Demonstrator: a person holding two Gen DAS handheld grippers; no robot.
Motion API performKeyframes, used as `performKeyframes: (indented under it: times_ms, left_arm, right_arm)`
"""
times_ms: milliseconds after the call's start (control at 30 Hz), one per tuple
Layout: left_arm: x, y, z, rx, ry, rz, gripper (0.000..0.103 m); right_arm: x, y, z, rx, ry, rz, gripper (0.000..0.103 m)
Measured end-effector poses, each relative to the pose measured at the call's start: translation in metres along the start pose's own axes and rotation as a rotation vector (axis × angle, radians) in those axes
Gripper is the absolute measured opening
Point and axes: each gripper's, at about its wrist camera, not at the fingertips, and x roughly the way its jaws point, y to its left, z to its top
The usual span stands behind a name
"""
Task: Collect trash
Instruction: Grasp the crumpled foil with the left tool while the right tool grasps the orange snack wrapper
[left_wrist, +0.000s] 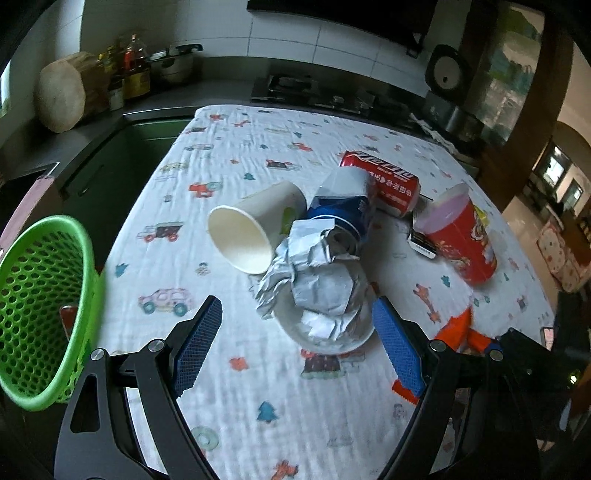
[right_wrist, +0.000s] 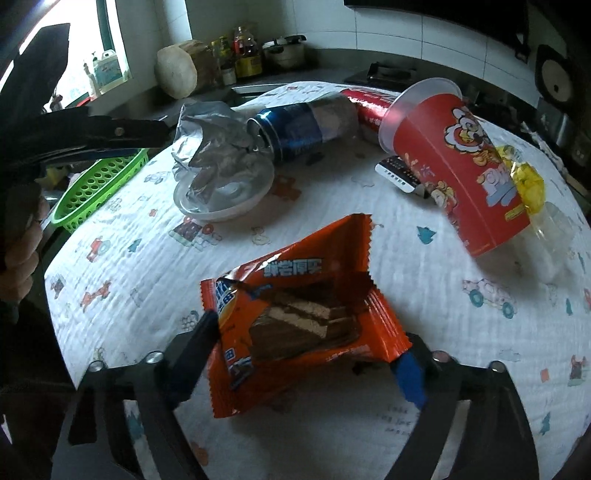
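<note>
A table under a white quilted cloth (left_wrist: 258, 155) printed with small vehicles stands in a kitchen, with a dark counter, white wall tiles and a hob behind it. At far left a green perforated basket (left_wrist: 40, 306) sits at the cloth's edge. Next, a white paper cup (left_wrist: 255, 225) lies on its side, seen only in the left wrist view. Crumpled silver foil (left_wrist: 314, 273) rests on a shallow white dish (left_wrist: 332, 341), touching a blue can (left_wrist: 347, 206) lying behind it. The left gripper (left_wrist: 297, 345) hangs above the cloth with jaws spread wide, nothing gripped, the dish between its fingers in view. Further right lie a red can (left_wrist: 391, 184) and a tipped red tub (left_wrist: 461, 236) over a small dark card. Only the right wrist view shows the orange snack wrapper (right_wrist: 295, 317) in full, torn open, with the right gripper (right_wrist: 314, 354) flanking it, both fingers against the wrapper's edges; a firm pinch cannot be confirmed.
</note>
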Motion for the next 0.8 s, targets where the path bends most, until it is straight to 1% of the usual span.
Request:
performKeyframes:
  times_ms: [233,400,467,533,567,600,633,667,700,800]
  left_arm:
    - [0.024,-0.009,0.011,0.032,0.01,0.013,0.081]
    - [0.039,-0.01,0.014,0.031,0.026,0.021,0.081]
    - [0.041,-0.01,0.015,0.032,0.027,0.014,0.076]
    - [0.044,-0.01,0.015,0.034,0.036,0.005,0.066]
    - [0.046,-0.01,0.015,0.034,0.041,0.002,0.065]
    - [0.046,-0.01,0.014,0.034,0.041,-0.001,0.061]
    - [0.046,-0.011,0.014,0.039,0.036,-0.004,0.054]
    - [0.045,-0.011,0.014,0.045,0.031,-0.005,0.052]
    - [0.045,-0.011,0.014,0.047,0.027,-0.008,0.045]
    - [0.041,-0.011,0.014,0.051,0.018,-0.022,0.041]
  right_arm:
    - [-0.004,-0.004,-0.001,0.011,-0.005,0.002,0.072]
    - [-0.007,-0.006,-0.001,0.017,-0.012,0.012,0.066]
    - [-0.008,-0.007,-0.001,0.022,-0.015,0.017,0.066]
    - [-0.009,-0.006,0.0,0.023,-0.021,0.021,0.064]
    - [-0.01,-0.006,-0.001,0.024,-0.023,0.025,0.063]
    - [-0.011,-0.007,-0.001,0.025,-0.026,0.026,0.063]
    - [-0.011,-0.006,-0.001,0.026,-0.029,0.027,0.062]
    - [-0.011,-0.006,0.0,0.026,-0.03,0.029,0.062]
    - [-0.012,-0.006,0.0,0.027,-0.031,0.029,0.062]
    - [-0.014,-0.006,0.0,0.033,-0.038,0.034,0.061]
